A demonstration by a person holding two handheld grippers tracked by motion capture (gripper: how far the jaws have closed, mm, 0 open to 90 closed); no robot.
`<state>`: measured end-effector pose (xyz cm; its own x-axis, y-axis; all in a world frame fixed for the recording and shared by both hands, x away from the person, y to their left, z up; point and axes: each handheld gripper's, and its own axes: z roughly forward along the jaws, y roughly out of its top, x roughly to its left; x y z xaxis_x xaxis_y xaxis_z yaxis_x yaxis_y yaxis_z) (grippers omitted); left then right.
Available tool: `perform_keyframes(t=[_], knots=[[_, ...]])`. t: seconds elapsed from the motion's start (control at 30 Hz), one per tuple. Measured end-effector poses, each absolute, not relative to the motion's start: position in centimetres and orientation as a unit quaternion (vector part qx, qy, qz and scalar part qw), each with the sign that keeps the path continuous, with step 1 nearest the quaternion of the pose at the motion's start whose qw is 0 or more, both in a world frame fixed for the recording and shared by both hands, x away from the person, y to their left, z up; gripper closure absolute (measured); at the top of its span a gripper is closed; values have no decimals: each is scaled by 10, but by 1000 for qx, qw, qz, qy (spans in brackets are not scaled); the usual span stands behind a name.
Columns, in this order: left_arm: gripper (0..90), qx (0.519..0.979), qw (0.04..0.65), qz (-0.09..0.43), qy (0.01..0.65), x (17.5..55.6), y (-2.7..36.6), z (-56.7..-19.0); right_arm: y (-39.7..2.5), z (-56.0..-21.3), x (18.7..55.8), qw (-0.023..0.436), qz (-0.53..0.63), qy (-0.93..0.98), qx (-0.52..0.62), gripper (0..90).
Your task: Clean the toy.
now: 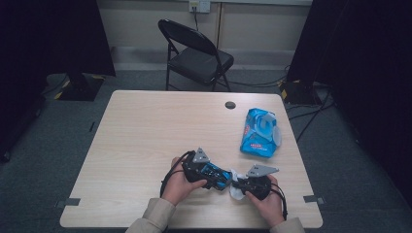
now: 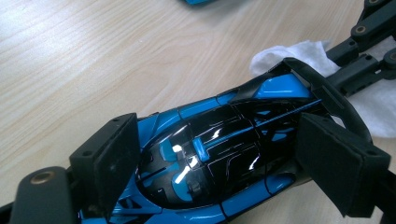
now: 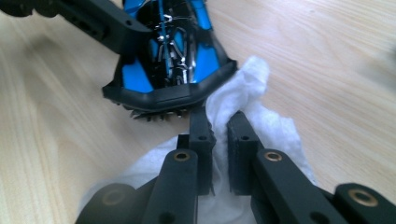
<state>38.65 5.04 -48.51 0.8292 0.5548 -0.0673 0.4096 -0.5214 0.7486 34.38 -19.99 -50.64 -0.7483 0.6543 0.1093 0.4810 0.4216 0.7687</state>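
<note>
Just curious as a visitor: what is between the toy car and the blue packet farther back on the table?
Nothing: in the high view, only bare table lies between the blue toy car and the wet-wipes pack.

Glossy plastic toy car (image 2: 219, 154), fluffy white wipe (image 3: 252, 116), woodgrain table (image 1: 145, 131)

The high view looks down and forward over the whole desk (image 1: 145, 126) from the person's side. Both gripper views sit close above it, sharing the toy car (image 2: 210, 158) and white wipe (image 3: 247, 116).
</note>
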Motion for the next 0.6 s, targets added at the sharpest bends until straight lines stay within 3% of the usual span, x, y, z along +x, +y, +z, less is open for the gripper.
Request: perform_keyframes(t=[0.6], knots=[[140,869,399,90,280,386,49,-485,-172,-503,314,70,413,864,279,842]])
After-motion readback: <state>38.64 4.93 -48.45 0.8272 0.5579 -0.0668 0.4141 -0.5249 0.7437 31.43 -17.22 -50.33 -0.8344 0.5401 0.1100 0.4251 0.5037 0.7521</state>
